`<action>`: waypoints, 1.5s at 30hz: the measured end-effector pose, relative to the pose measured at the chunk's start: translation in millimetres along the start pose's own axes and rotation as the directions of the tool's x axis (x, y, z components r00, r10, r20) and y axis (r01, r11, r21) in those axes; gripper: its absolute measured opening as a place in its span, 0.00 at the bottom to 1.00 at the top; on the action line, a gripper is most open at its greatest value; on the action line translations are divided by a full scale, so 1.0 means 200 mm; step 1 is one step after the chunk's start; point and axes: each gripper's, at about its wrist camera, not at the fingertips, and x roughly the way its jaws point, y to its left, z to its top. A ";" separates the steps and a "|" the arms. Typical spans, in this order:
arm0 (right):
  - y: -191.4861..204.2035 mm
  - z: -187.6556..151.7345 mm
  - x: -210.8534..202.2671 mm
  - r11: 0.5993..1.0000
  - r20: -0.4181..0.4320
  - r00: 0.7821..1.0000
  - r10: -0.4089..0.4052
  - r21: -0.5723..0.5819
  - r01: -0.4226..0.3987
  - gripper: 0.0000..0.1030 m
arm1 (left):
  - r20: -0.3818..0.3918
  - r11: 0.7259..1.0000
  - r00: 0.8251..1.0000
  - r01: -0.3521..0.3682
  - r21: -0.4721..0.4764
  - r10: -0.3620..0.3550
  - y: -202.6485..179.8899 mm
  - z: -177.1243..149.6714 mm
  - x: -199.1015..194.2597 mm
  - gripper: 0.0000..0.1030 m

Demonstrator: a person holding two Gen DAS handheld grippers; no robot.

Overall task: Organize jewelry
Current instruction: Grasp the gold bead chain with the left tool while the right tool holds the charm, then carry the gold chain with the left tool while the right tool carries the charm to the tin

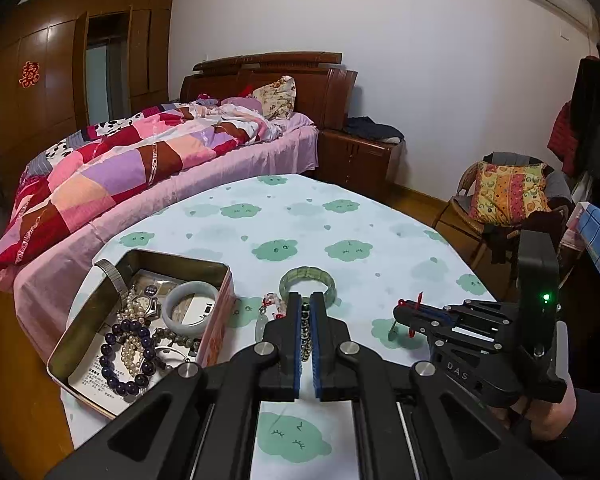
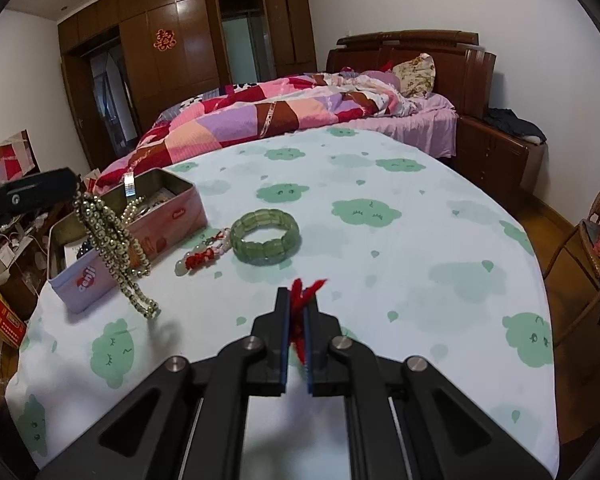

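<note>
Blue-padded jaws of the left gripper [image 1: 307, 320] are pinching a strand of dull greenish beads [image 2: 116, 248], which is hanging clear of the table, its lowest loop dangling just above the cloth beside the tin [image 2: 168, 220]. The right gripper [image 2: 297, 320] is pressing together on a red cord [image 2: 304, 292], hovering over the cloud-printed tablecloth [image 2: 380, 264]. The open rectangular metal tin is sitting near the table's left edge, holding pearls [image 1: 134, 344], dark purple beads [image 1: 118, 356], a pale jade bangle [image 1: 190, 308] and a watch [image 1: 146, 304]. A chunky green bracelet [image 2: 266, 236] and a small red-knotted pendant [image 2: 202, 258] are lying on the cloth between tin and centre. Wide bare cloth is stretching beyond toward the bed [image 2: 300, 116].
</note>
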 end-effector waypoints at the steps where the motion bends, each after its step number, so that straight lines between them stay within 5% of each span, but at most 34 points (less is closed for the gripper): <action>1: 0.00 0.00 0.00 1.000 0.000 1.000 0.000 -0.002 0.000 0.08 | 0.004 1.000 1.000 0.001 -0.001 -0.001 0.00 0.00 -0.01 0.02; 34: 0.24 0.18 -0.19 0.994 0.092 0.991 0.099 -0.058 -0.094 0.08 | 0.099 0.999 0.995 -0.028 -0.037 0.032 0.14 0.06 -0.19 0.03; 45: 0.39 0.32 -0.17 0.984 0.105 0.984 0.146 -0.122 -0.133 0.08 | 0.172 0.995 0.981 -0.082 -0.059 0.091 0.33 0.17 -0.35 0.03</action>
